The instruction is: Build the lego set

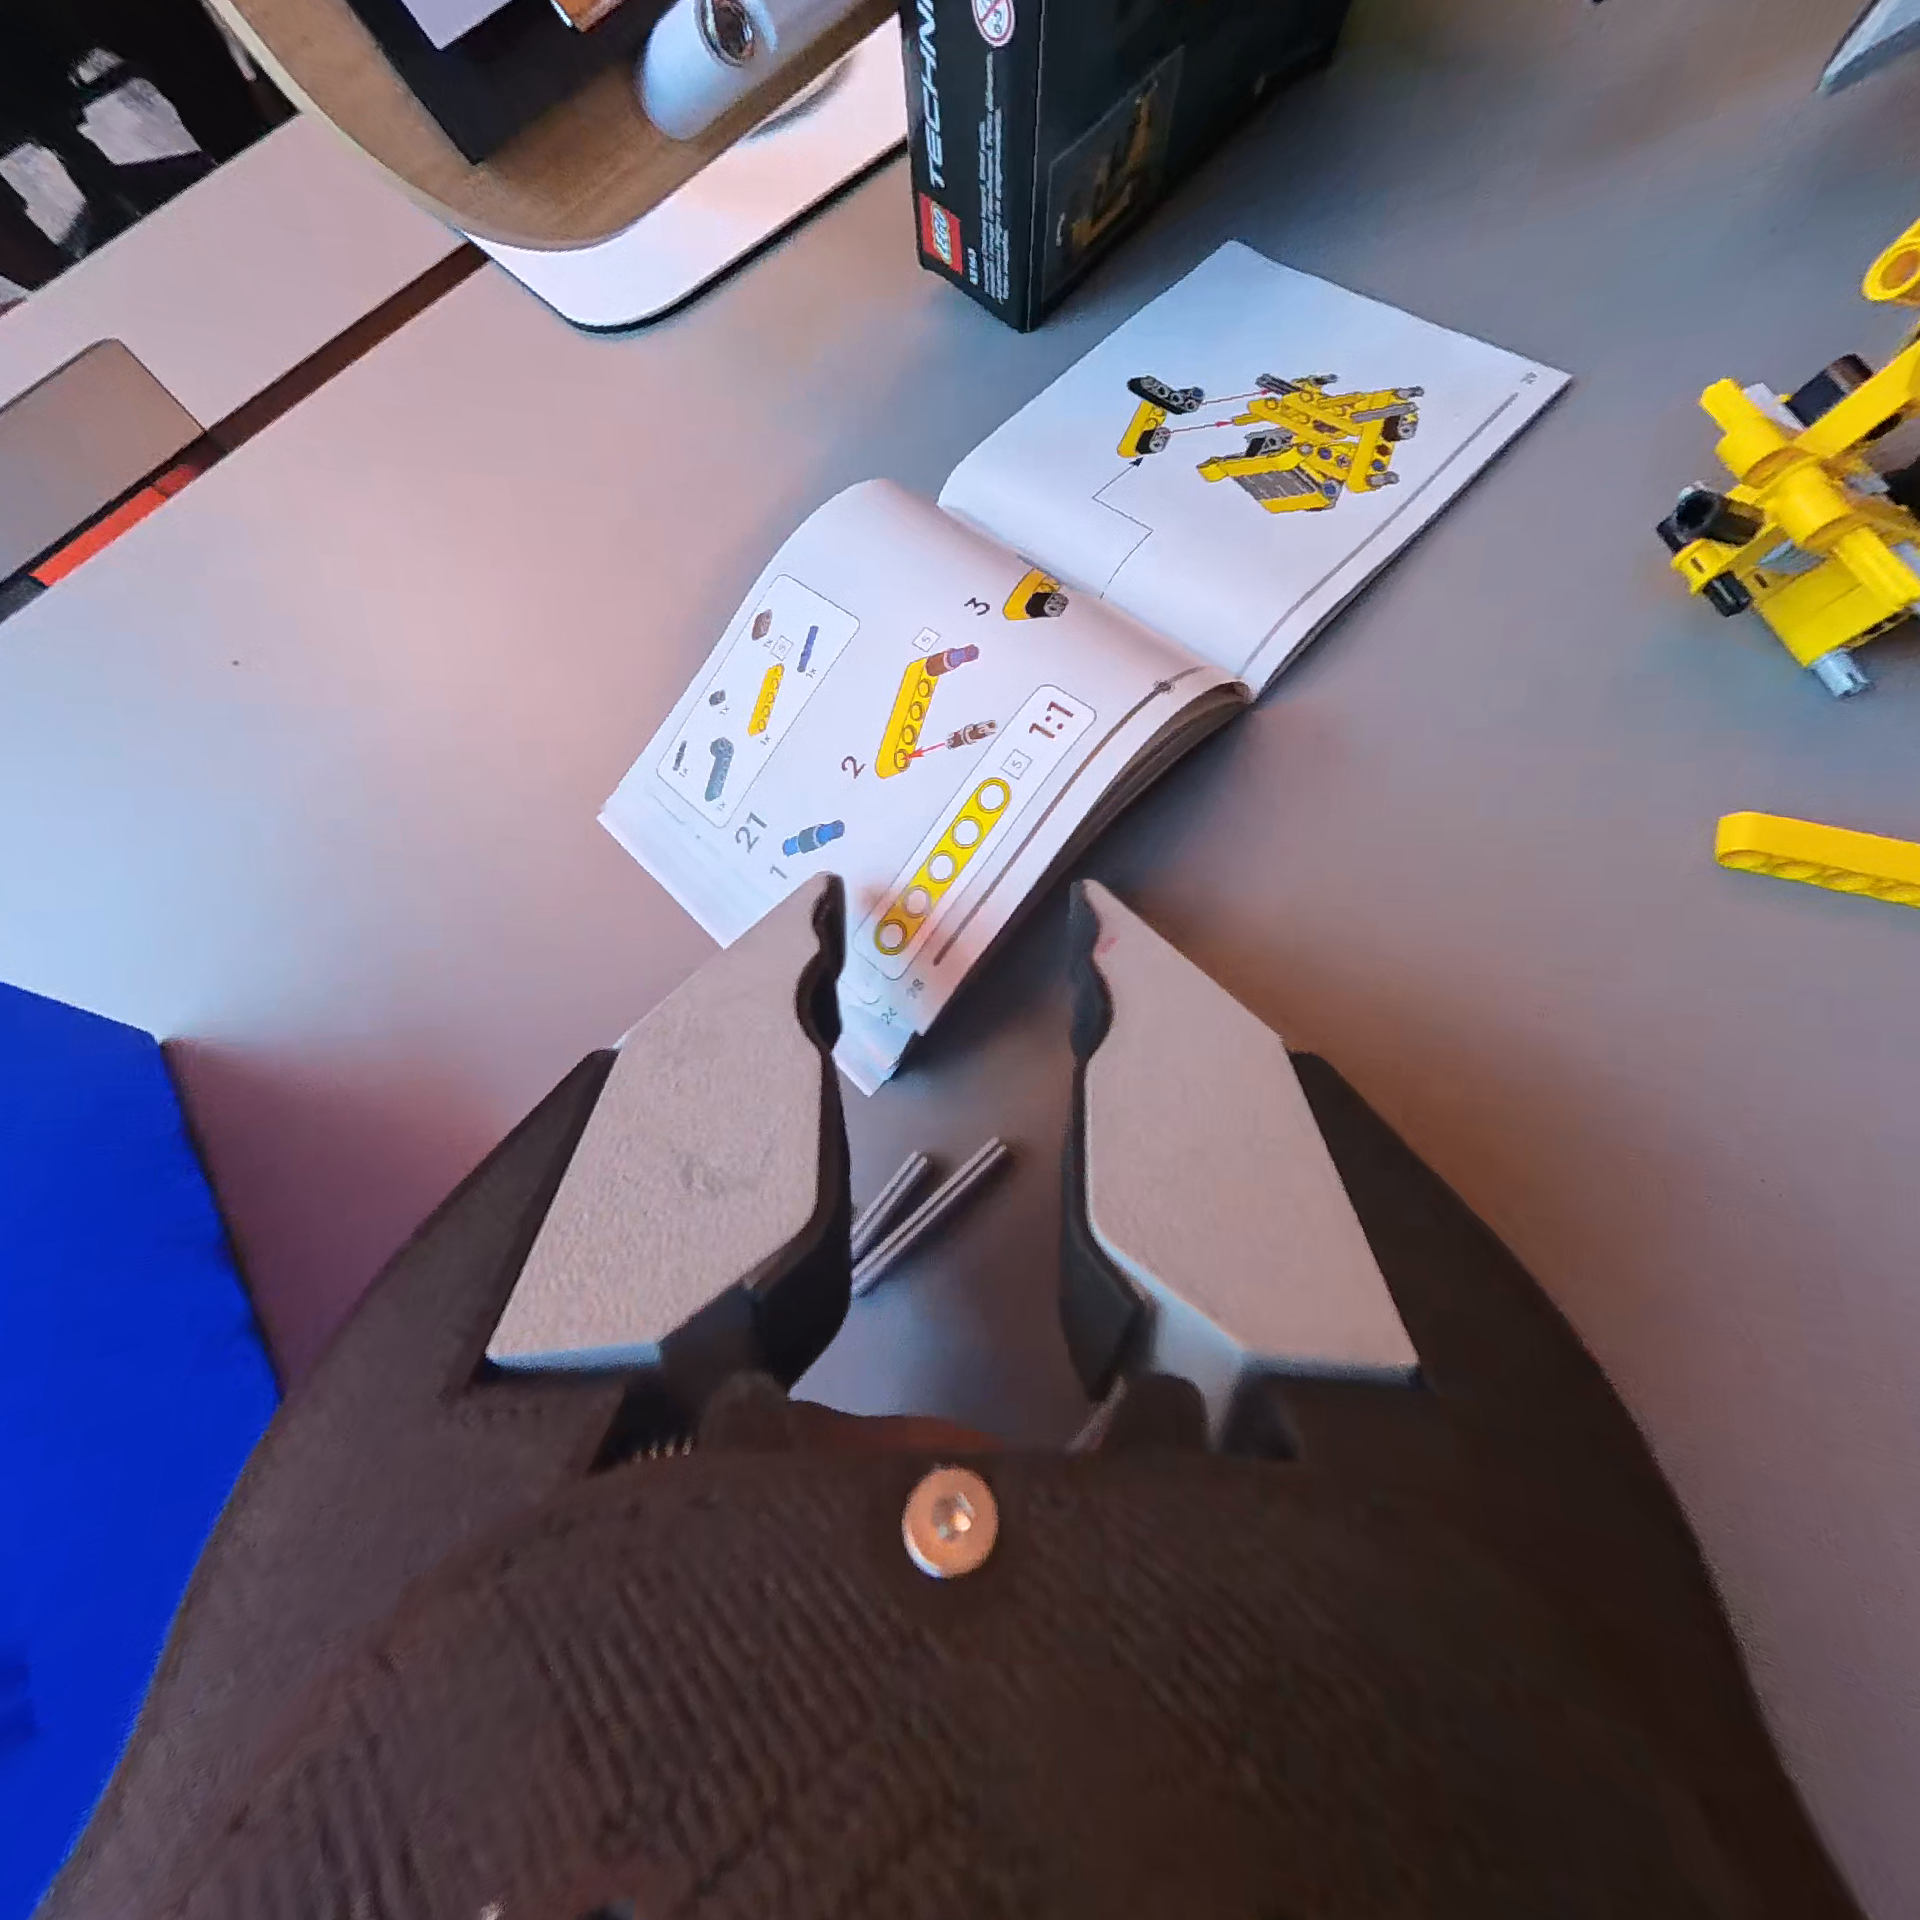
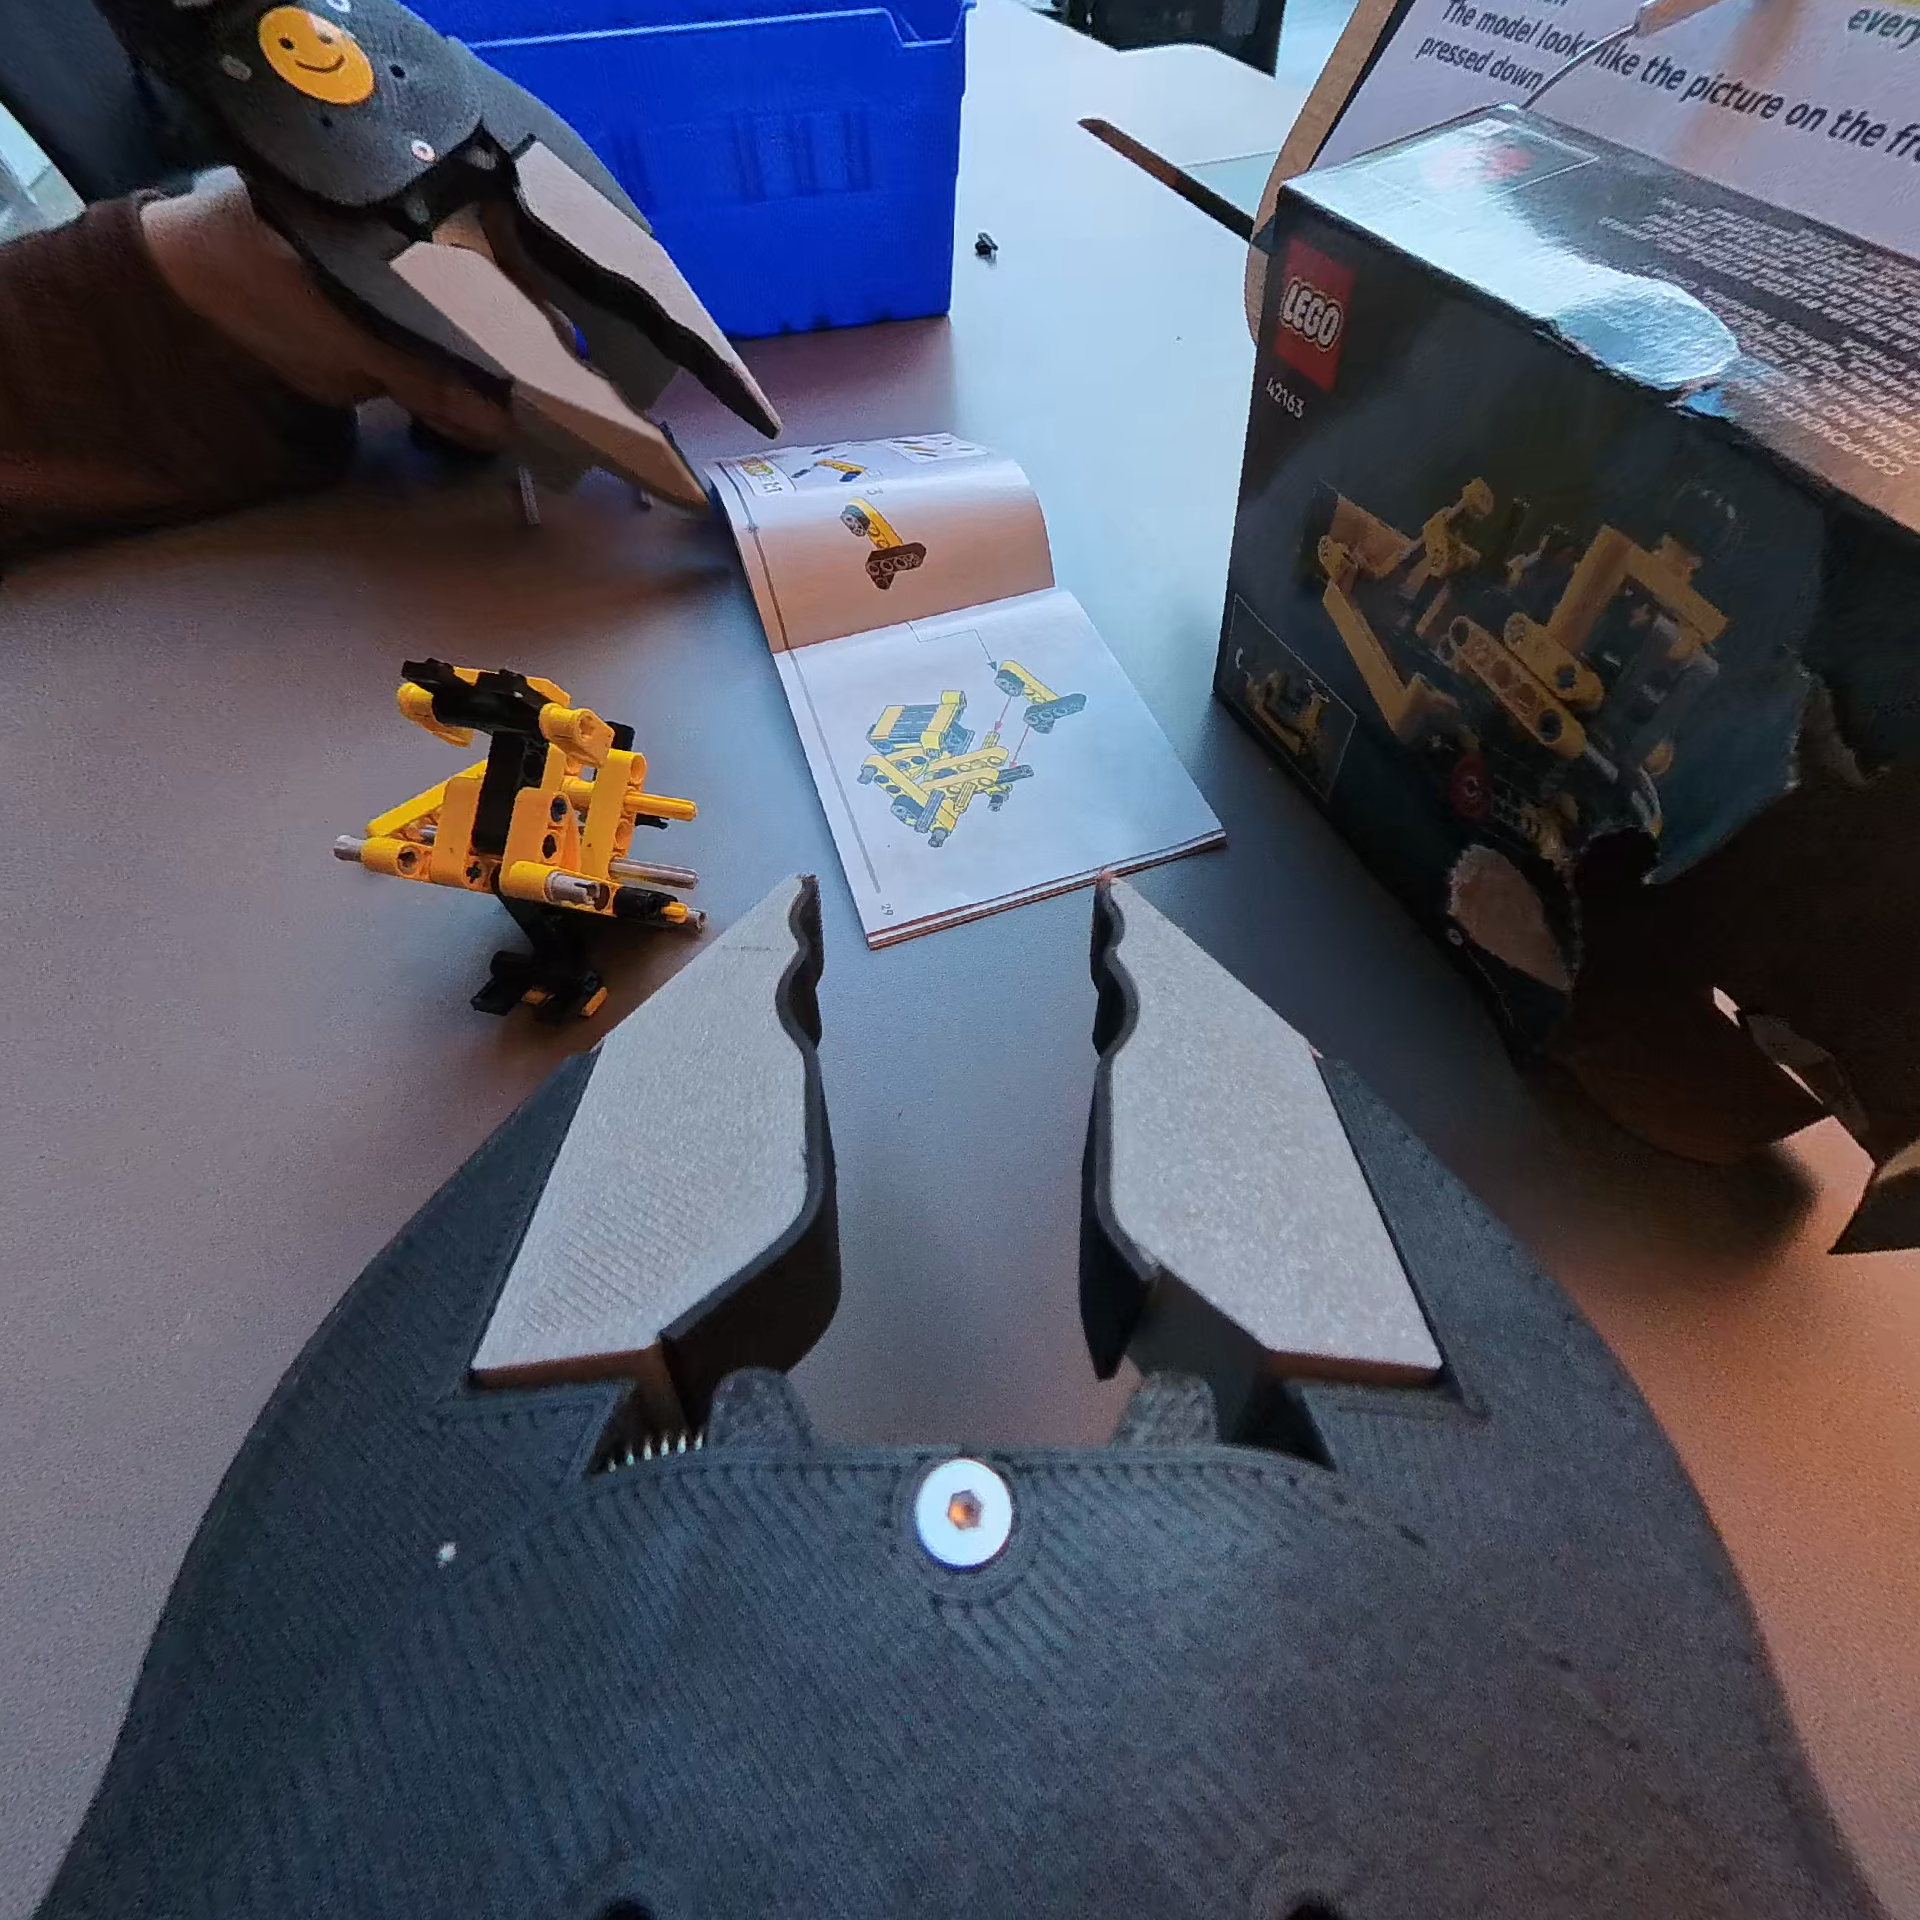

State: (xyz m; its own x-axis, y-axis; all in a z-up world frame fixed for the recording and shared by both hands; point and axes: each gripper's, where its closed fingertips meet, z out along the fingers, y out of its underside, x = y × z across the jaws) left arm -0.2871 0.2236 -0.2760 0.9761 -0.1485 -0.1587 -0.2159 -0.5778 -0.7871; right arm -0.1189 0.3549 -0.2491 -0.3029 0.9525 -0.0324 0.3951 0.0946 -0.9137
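Left claw (image 1: pixel 951 904) gapes over booklet (image 1: pixel 1091 623) edge; two axles (image 1: pixel 930 1210) beneath.

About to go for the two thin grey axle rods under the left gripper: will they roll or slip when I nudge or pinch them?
The two grey axle rods are thin and lie loose on the smooth table, so a sideways nudge will probably roll them. They look stiff, not bendy. Lying side by side, they may both get caught by the open left gripper.

yellow beam (image 1: pixel 1818 854) cut by right edge | grey axles (image 1: pixel 914 1210) partly behind left gripper's fingers (image 1: pixel 717 1122)
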